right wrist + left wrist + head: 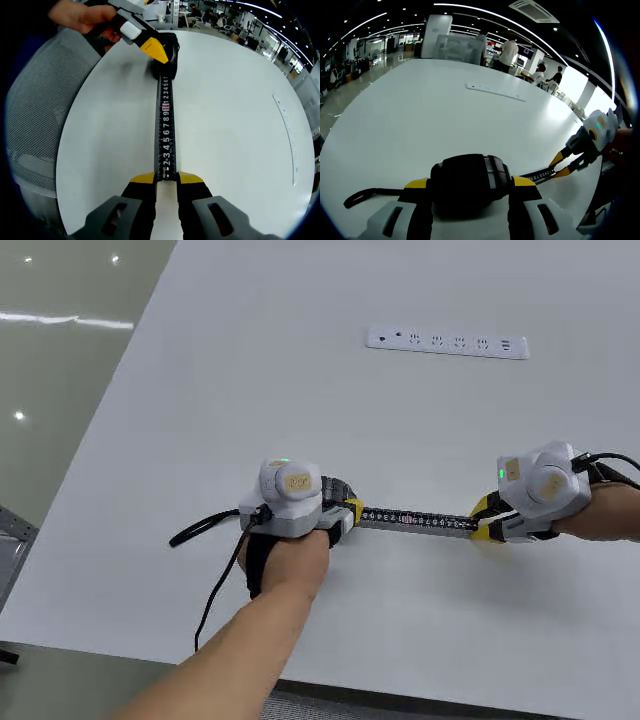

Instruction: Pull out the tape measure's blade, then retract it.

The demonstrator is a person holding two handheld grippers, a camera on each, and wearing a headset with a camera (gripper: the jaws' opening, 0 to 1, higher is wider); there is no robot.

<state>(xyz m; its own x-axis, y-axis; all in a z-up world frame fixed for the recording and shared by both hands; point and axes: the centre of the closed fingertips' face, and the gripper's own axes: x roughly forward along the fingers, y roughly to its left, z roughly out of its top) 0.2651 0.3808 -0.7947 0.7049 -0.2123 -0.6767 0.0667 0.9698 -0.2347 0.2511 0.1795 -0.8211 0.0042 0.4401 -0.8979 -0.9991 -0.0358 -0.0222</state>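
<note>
Head view gives me a plain white table [300, 390] with a white power strip [447, 342] lying well beyond the work, and glossy grey floor [60, 360] off the table's left edge. Left gripper view adds an open office behind the table, with strip lights overhead and people [510, 50] standing at the far end.

My left gripper [470, 182] has its yellow-tipped jaws spread wide and clamped on either side of the black tape measure case [467, 175]. I cannot tell whether the case touches the table. A black strap [365, 195] trails from it across the surface.

My right gripper [166, 177] has its jaws nearly together, pinching the end of the blade [166, 125], which runs straight between the two grippers, low over the table.

Right gripper view lets me read the blade's numerals, which are a blur in the head view.
</note>
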